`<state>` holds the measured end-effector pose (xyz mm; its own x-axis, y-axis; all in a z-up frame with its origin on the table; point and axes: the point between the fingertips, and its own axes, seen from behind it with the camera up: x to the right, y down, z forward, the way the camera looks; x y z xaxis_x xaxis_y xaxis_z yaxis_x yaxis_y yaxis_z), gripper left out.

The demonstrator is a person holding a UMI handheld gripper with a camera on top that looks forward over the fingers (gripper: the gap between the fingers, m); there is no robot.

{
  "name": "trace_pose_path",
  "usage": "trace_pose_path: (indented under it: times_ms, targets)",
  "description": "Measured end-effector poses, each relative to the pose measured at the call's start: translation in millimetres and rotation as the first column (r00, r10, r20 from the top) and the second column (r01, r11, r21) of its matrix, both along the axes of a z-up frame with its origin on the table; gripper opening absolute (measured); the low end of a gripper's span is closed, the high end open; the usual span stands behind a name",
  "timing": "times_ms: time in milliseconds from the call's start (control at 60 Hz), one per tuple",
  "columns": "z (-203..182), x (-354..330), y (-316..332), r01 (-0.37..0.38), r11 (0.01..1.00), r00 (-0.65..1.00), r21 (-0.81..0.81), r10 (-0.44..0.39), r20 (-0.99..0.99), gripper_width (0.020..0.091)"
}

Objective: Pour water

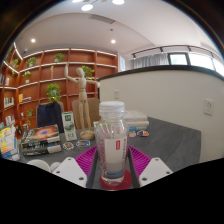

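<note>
A clear plastic water bottle (113, 140) with a white cap and a red label stands upright between my fingers. My gripper (113, 166) is shut on it, with the pink pads (88, 159) pressing its lower body from both sides. A red round patch (112, 186) shows right under the bottle's base; I cannot tell what it is. Beneath and beyond lies the dark grey table (175, 142). No cup or other vessel for the water is in sight.
Boxes and small clutter (40, 140) crowd the table left of the bottle, with a tall pale jug (84, 112) behind them. A few small items (138, 125) lie beyond the bottle. A white partition (170, 95) stands to the right and wooden shelves (55, 75) with plants fill the back.
</note>
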<state>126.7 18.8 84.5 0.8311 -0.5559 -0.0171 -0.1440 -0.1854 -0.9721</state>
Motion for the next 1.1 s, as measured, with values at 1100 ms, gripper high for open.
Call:
trace_pose_path:
  times_ms: [1100]
  targets:
    - [62.3,-197.7,-185.8,-0.483,0.872,0.875,0.079,0.482,0.028,0.0767]
